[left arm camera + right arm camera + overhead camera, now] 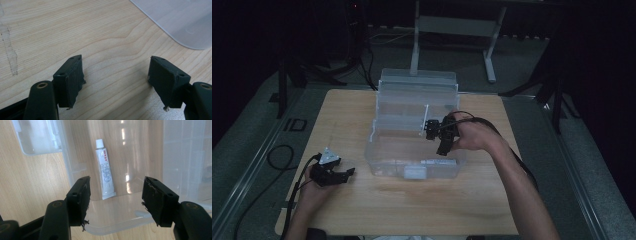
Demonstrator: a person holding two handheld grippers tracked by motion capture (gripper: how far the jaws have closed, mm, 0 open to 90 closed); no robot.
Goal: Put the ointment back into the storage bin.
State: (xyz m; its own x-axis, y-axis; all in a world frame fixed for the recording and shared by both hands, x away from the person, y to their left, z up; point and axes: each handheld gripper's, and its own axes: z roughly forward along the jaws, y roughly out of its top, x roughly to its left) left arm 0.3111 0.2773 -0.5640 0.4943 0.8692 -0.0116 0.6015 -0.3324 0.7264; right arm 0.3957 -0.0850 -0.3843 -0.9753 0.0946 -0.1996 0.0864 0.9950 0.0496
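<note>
**Ana:** Where the right gripper (437,136) hangs over the clear box (382,150), its jaws stand wide apart with nothing between the pads; the right gripper view looks down past them at a white tube (105,172) lying flat on the box floor.

**Ben:** So the tube is loose?

**Ana:** Yes; no pad touches it; it lies apart from the jaws, cap end pointing away from them, its crimped end close to the near wall of the box (117,212); the right gripper (115,195) is above that wall.

**Ben:** And the other hand?

**Ana:** The left gripper (343,174) sits low at the left of the table (412,210), well apart from the box; its own view shows both jaws spread, bare wood (75,30) between them, nothing gripped; a rounded corner of frosted plastic (182,22) shows at the top right there.

**Ben:** Is the box open?

**Ana:** Its lid (418,82) stands up at the back; in the high view the tube is a pale streak by the front wall, too dim to read.
</note>
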